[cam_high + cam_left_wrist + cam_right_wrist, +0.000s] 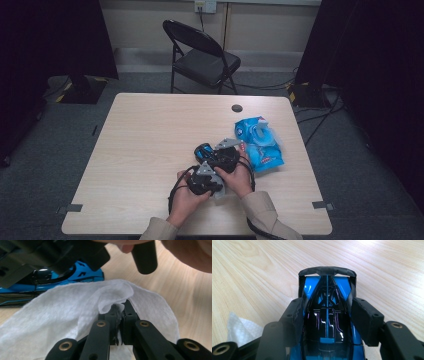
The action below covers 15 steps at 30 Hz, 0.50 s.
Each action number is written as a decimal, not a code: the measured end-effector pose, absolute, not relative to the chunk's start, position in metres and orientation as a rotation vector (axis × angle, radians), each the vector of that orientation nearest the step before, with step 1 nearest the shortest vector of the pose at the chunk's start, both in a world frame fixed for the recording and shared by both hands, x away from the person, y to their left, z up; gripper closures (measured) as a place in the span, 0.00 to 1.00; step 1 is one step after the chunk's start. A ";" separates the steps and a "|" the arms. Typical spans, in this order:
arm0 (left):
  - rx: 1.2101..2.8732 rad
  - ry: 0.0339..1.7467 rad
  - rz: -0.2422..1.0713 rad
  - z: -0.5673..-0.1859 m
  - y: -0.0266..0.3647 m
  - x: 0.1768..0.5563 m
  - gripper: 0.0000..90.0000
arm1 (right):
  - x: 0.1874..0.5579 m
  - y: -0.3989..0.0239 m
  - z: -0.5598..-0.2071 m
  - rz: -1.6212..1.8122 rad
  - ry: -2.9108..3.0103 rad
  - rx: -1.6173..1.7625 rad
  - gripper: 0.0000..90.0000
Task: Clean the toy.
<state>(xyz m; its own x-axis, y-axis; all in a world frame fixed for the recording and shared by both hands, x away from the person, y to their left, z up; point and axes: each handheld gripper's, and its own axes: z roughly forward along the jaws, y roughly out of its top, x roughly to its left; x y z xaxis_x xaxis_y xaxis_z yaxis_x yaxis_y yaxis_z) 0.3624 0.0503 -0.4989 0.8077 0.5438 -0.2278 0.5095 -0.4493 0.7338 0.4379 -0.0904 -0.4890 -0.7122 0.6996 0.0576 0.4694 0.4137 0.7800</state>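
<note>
A blue and black toy car (pixel 327 322) sits between the jaws of my right gripper (pixel 325 312), whose pads press on both its sides. From above, the car (pixel 202 150) is just off the table (pixel 150 140), left of the right gripper (pixel 209 153). My left gripper (pixel 121 312) is shut on a fold of a white wipe (pixel 62 312), with the car (pixel 75 275) close behind it. In the high view the left gripper (pixel 211 185) is right below the other one, hands nearly touching. A corner of the wipe (pixel 239 330) lies on the wood.
A blue packet of wipes (pixel 260 142) lies on the table to the right of the hands. A round cable hole (pixel 237 108) is near the far edge. A black folding chair (pixel 202 57) stands beyond the table, with cables on the floor at the right.
</note>
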 end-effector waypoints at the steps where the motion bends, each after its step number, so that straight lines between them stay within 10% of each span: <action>1: 2.132 0.771 0.050 -0.498 0.051 0.362 0.96 | 0.438 -0.090 -0.489 1.188 2.395 1.019 0.49; 15: 2.083 0.878 0.154 -0.473 0.104 0.380 0.96 | 0.437 -0.091 -0.489 1.189 2.393 1.022 0.49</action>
